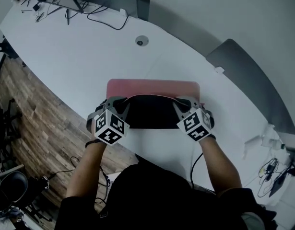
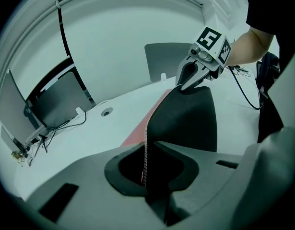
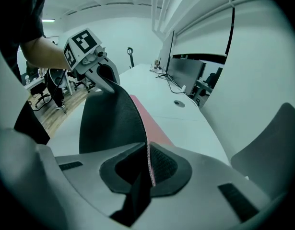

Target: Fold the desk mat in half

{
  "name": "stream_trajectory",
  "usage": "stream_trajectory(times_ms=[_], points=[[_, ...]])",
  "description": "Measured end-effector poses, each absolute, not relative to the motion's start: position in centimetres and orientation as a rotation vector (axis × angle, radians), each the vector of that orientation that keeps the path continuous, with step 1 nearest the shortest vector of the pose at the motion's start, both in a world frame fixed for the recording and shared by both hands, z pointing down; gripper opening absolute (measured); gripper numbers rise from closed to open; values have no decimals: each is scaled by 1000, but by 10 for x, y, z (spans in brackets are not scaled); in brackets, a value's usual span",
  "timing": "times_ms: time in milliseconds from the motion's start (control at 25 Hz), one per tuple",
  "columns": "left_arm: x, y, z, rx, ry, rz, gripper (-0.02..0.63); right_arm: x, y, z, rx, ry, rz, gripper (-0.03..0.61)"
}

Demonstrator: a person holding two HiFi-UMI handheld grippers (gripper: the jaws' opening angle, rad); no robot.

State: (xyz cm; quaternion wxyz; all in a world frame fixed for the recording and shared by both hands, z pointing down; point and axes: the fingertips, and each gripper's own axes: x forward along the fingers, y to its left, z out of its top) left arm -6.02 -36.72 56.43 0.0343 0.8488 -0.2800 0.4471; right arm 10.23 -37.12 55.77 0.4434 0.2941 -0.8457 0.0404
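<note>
Fingers [image 2: 185, 158] pinched narrow on both sides: my left gripper [image 1: 119, 102] and right gripper [image 1: 184, 103] each clamp one corner of the desk mat [image 1: 152, 113]. Its stitched edge runs straight between the jaws in both gripper views. At the centre of the head view the mat's black underside is turned up and arching over. A band of its pink face [image 1: 152, 86] shows just beyond, lying flat on the white desk [image 1: 80, 56].

I'd call the fold roughly half over. From here I want both corners travelling toward the top of the frame at one pace and at one height, so the held edge stays parallel to the far pink edge. If one hand leads, the crease will come out skewed. The flap bows between the grippers, so a little outward tension should stop it buckling in the middle.

I'll lower the corners onto the far corners and check both sides line up before easing the grip. The cables [image 1: 106, 18] at upper left look well apart, so no worry there.
</note>
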Motion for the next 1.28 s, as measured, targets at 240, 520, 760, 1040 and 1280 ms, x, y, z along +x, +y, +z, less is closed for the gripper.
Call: stream_trajectory(times_ms=[240,520,760,1040,1280], points=[[-56,-399,593,2578,-839,1434,48,106,-403,587,694,-2083,122,32],[-59,-418,609,2543,-830,1460,48,104,-429,602,647,-2080,128,38],[-59,-426,619,2523,-808,1494,49,103,-441,613,600,-2073,130,48],[-59,-432,628,2502,-785,1523,63,104,-448,618,588,-2075,160,61],[-59,-439,631,2498,-776,1516,80,105,-453,620,598,-2086,202,60]])
